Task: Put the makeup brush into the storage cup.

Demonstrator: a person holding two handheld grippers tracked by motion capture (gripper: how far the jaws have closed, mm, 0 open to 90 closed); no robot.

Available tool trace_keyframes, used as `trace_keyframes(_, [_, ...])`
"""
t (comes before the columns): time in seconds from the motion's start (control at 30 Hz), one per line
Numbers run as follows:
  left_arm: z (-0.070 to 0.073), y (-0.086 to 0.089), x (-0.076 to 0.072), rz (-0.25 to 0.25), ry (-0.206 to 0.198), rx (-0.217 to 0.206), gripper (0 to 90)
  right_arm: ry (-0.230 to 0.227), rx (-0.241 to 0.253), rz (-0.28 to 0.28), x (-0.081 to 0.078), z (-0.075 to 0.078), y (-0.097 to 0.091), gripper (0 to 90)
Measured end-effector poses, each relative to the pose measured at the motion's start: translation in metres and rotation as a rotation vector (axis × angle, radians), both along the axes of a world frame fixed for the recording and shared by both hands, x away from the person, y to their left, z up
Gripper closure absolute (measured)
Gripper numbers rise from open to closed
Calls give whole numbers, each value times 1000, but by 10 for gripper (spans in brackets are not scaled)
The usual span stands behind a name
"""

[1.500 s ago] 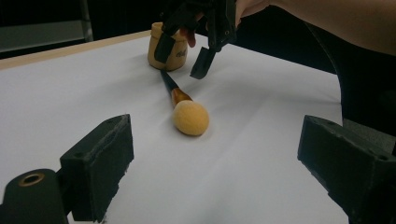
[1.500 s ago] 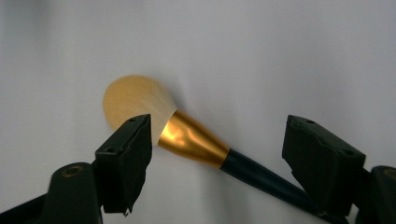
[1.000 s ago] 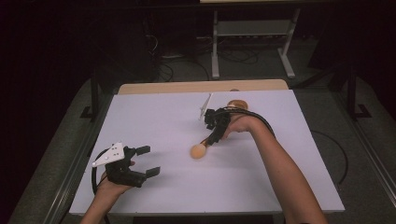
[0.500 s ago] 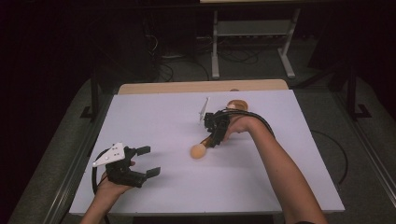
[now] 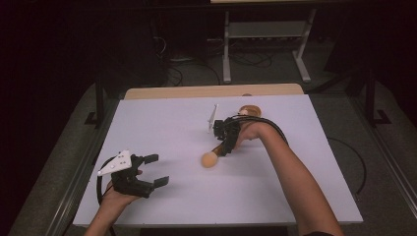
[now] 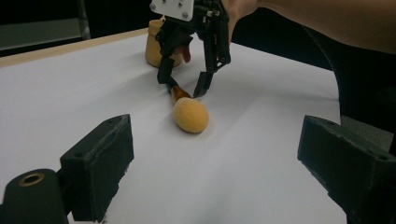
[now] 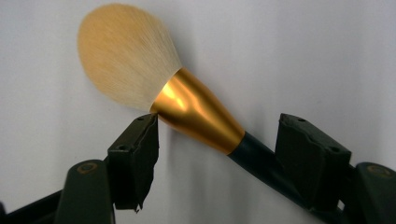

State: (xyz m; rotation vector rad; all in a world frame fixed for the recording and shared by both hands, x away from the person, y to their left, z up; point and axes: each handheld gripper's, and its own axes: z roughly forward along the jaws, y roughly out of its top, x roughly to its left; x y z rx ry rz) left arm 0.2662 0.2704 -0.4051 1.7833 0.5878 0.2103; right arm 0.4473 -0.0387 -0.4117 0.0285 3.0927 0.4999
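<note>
Makeup brush (image 5: 212,156) lies flat on the white tabletop (image 5: 167,123), roughly mid-surface, a bit right of centre; fluffy cream-yellow head points near-left, handle runs far-right toward the right gripper. Going big to small: tabletop is a white sheet over a tan wood board whose far edge shows as a strip (image 5: 196,91); dark floor w/ cables and a metal rack beyond. Person's right forearm (image 5: 295,182) comes in from bottom right, reaching to mid-table; left hand (image 5: 115,196) sits at near-left edge. Left gripper (image 5: 156,170), w/ grey three-cornered plate on top, rests low at near-left, jaws spread wide apart, nothing between them, well apart from the brush. Right gripper (image 5: 223,147) is tilted down over the brush; in the right gripper view (image 7: 215,144) its jaws are apart and straddle the brush at the gold ferrule (image 7: 196,112) / black handle (image 7: 261,161) junction, one jaw tip just beside the ferrule, the other beside the handle; can't tell if either pad actually touches, not clamped. In the left gripper view the brush head (image 6: 190,115) lies on the sheet right under the right gripper's tips. Small tan jar-like pot (image 5: 250,111) stands at far side, just beyond the right hand, near the wood strip.
</note>
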Motion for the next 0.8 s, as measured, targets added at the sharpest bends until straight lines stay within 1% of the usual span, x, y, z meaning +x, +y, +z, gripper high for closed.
trace_keyframes(0.1, [0, 0, 0, -1, -1, 1, 100, 5, -5, 6, -1, 0, 1, 303])
trace_keyframes(0.17, [0, 0, 0, 0, -1, -1, 100, -2, -9, 20, -1, 0, 2, 307])
trace_keyframes(0.4, [0, 0, 0, -2, -1, 0, 100, -11, -16, 39, -3, -1, 3, 292])
trace_keyframes(0.7, [0, -1, 0, -3, -2, -1, 100, -16, -23, 66, -4, -3, 4, 294])
trace_keyframes(0.8, [0, -1, 0, -3, -3, -1, 100, -17, -25, 81, -5, -3, 7, 327])
